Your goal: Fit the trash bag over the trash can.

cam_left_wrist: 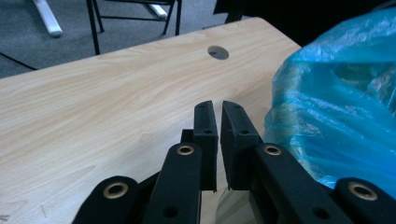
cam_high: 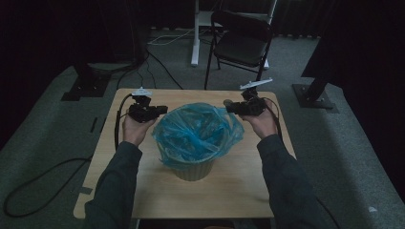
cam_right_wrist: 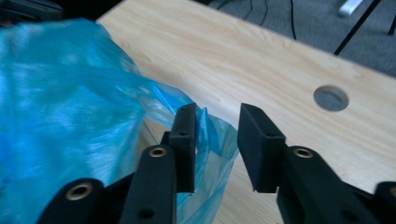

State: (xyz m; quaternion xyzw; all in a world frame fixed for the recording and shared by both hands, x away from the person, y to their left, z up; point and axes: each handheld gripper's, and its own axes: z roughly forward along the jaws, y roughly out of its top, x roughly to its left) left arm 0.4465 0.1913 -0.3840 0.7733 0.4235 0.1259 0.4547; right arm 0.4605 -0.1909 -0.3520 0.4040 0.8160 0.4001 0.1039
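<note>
Between both hand-held grippers sits the blue-bagged bin.

Both forearms are being extended forward, sleeved, hands level with each other. The left gripper is being held pointing inward, jaws nearly closed with a thin gap, nothing between. The right gripper is being held pointing inward, jaws parted.

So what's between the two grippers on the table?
In the high view, the bin with its blue bag stands between the left gripper and the right gripper.
</note>
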